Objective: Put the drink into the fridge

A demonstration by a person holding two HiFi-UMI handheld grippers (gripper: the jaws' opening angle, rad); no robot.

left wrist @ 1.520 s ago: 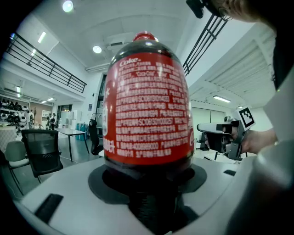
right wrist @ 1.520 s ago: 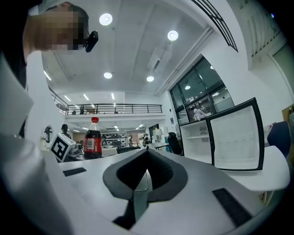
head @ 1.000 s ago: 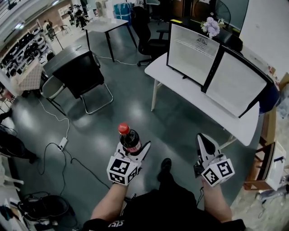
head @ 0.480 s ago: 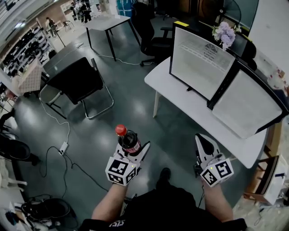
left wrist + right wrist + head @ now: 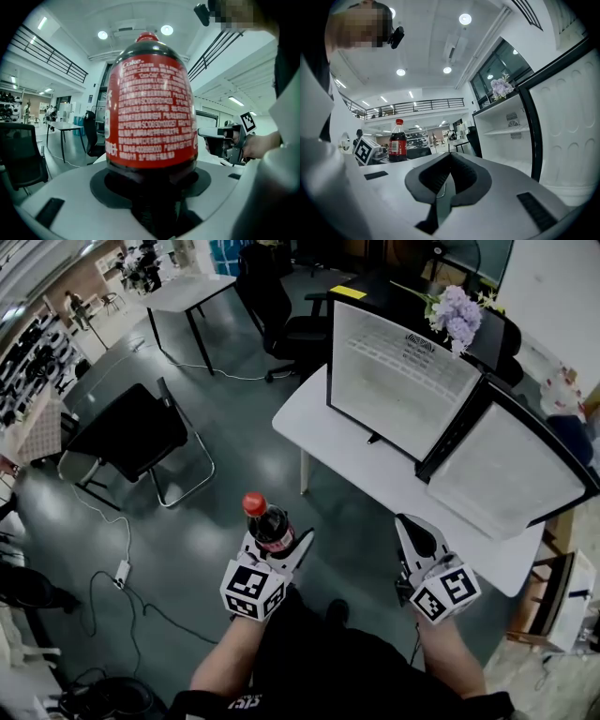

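Observation:
A cola bottle (image 5: 269,526) with a red cap and red label stands upright in my left gripper (image 5: 277,547), whose jaws are shut on its lower body; it fills the left gripper view (image 5: 150,117). My right gripper (image 5: 413,529) is held level beside it, shut and empty, its pads meeting at the tip (image 5: 449,176). Ahead, on a white table (image 5: 375,474), stands the small fridge (image 5: 398,381) with its white inside showing. Its door (image 5: 506,470) is swung open to the right. In the right gripper view the fridge shelves (image 5: 506,136) lie straight ahead and the bottle (image 5: 397,140) is at the left.
A bunch of purple flowers (image 5: 459,310) sits on top of the fridge. A black chair (image 5: 122,432) stands on the floor to the left, an office chair (image 5: 281,320) and another table (image 5: 183,292) behind. A power strip with cables (image 5: 120,570) lies on the floor.
The view has swung so the table and fridge sit further left and nearer. Both grippers keep the same pose, the bottle still held.

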